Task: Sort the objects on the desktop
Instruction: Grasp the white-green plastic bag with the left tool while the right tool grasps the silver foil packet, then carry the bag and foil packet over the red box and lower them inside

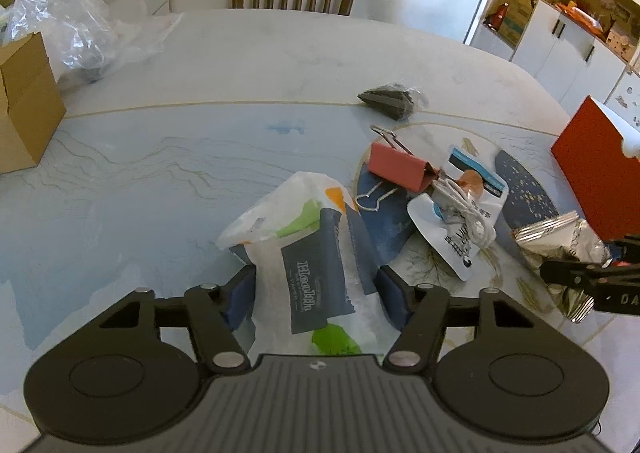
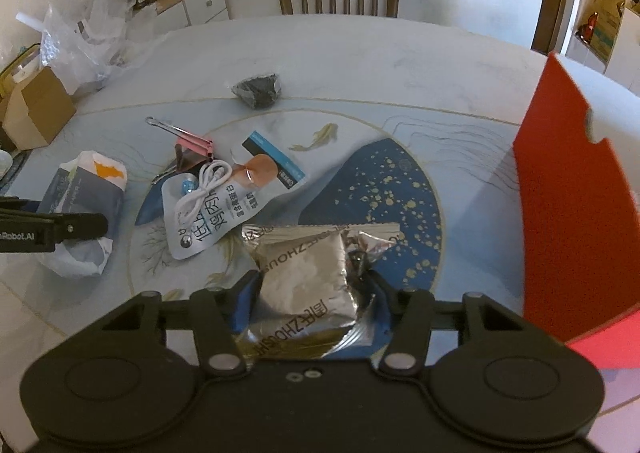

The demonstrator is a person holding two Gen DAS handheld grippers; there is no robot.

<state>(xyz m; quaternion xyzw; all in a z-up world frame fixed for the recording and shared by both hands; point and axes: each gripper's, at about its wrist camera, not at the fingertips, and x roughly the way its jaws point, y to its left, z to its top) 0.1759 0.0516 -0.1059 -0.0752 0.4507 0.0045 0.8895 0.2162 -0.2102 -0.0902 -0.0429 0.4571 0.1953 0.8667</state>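
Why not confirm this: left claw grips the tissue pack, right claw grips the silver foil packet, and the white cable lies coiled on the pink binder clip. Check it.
One slip: the white cable lies on the white pouch, beside the pink binder clip, as the right wrist view shows. Left claw does grip the tissue pack; right claw grips the silver foil packet.

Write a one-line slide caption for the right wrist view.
Right hand-held gripper clamps a silver foil packet beside the red box.

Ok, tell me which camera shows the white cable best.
The right wrist view: the coiled white cable lies in full sight on the white snack pouch, loops and plug ends distinct. The left wrist view shows the same cable off to the side, bunched beside the pink binder clip, its loops harder to separate.
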